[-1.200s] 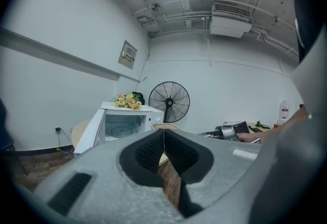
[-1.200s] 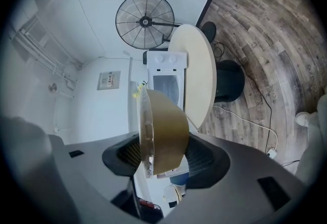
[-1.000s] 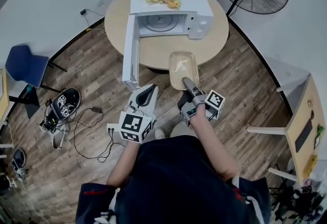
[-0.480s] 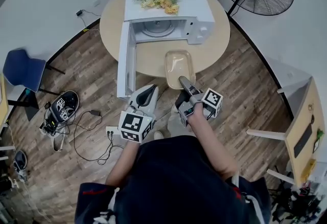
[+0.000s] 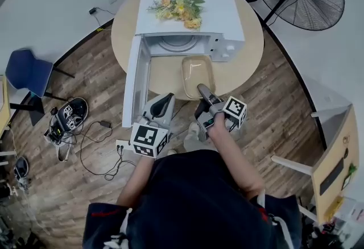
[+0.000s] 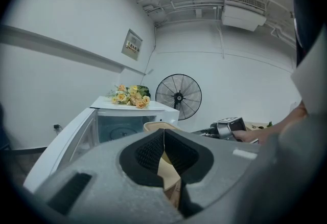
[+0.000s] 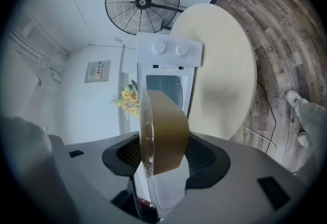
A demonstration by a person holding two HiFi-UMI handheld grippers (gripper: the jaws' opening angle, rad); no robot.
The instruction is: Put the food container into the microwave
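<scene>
Food container [image 5: 197, 73] is pinched in the right tool [image 5: 200, 91] and has moved closer over the desk [image 5: 244, 66] to the open microwave [image 5: 187, 15]. The left tool [image 5: 164, 99] is squeezed closed on nothing. I think it slides inside next.

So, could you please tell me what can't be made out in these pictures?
- Contents of the food container: too small in head view, edge-on in right gripper view.
- Back of the microwave cavity: hidden under its own top in head view.
- Markings on the microwave's dials: too small in right gripper view.
</scene>
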